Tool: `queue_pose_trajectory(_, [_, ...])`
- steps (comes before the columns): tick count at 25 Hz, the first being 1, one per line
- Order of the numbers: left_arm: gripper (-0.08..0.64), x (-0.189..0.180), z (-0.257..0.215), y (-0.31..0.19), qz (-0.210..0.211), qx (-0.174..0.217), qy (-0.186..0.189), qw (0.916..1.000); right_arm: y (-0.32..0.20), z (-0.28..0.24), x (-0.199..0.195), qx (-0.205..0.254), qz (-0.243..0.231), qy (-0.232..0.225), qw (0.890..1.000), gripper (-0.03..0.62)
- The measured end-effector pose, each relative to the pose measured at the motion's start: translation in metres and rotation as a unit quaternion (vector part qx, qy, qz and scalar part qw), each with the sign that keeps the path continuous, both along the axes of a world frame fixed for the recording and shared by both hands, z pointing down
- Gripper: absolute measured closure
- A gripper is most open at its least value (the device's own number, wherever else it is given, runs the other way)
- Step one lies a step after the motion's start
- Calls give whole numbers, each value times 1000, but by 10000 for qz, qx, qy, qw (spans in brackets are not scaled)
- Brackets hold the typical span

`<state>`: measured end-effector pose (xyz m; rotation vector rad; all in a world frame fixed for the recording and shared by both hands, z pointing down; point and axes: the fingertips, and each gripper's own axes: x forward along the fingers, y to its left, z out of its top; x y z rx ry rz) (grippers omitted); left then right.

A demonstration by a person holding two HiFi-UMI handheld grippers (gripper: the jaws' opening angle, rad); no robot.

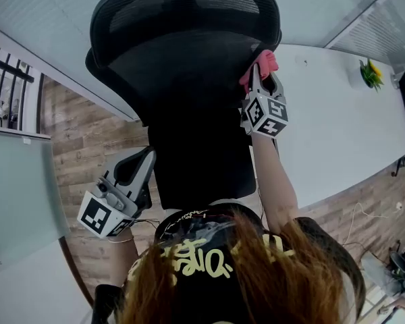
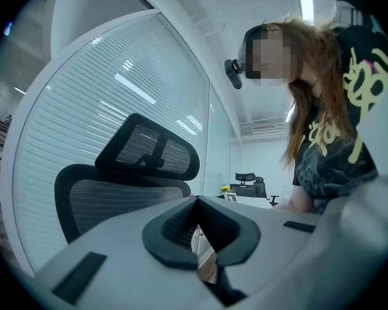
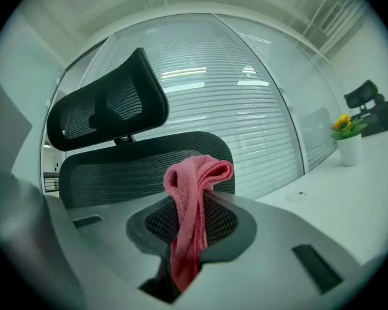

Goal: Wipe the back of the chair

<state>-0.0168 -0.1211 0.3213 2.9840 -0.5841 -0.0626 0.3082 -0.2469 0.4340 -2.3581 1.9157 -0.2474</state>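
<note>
The black mesh chair back (image 1: 189, 79) with its headrest (image 1: 182, 5) stands right in front of me. My right gripper (image 1: 264, 79) is shut on a pink cloth (image 1: 264, 63), held at the right edge of the chair back just below the headrest. In the right gripper view the cloth (image 3: 195, 192) bunches up out of the shut jaws (image 3: 195, 206), with the chair back (image 3: 116, 173) close behind it. My left gripper (image 1: 147, 156) hangs low at the chair's left side, shut on nothing. In its own view its jaws (image 2: 195, 206) point past the chair back (image 2: 110, 199).
A long white table (image 1: 337, 127) runs to the right of the chair, with a small potted plant (image 1: 371, 73) at its far end. A glass wall with blinds (image 3: 246, 95) is behind the chair. Wood floor (image 1: 88, 140) lies to the left. Another black chair (image 2: 249, 185) stands farther off.
</note>
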Motion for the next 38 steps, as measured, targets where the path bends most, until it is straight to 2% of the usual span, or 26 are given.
queue_pose_trajectory(5, [568,3,-2,3,-179,36,-31,9998,-10,12,10,-136,40,-92,9999,525])
queue_pose_trajectory(14, [568,-15,1,4,-565,5,-134,9983,-28,27,9,-184,43,-290,9994,525])
queue_pose_trajectory(26, [568,-21,2,-2,-502,-26,-143,9986,-35,28,-4,-124,89,-173,9997,525])
queue_pose_trajectory(38, [568,-39,3,-10,-469,-76,-130,9988,-48,28,-49,-120,-208,55,9997,525])
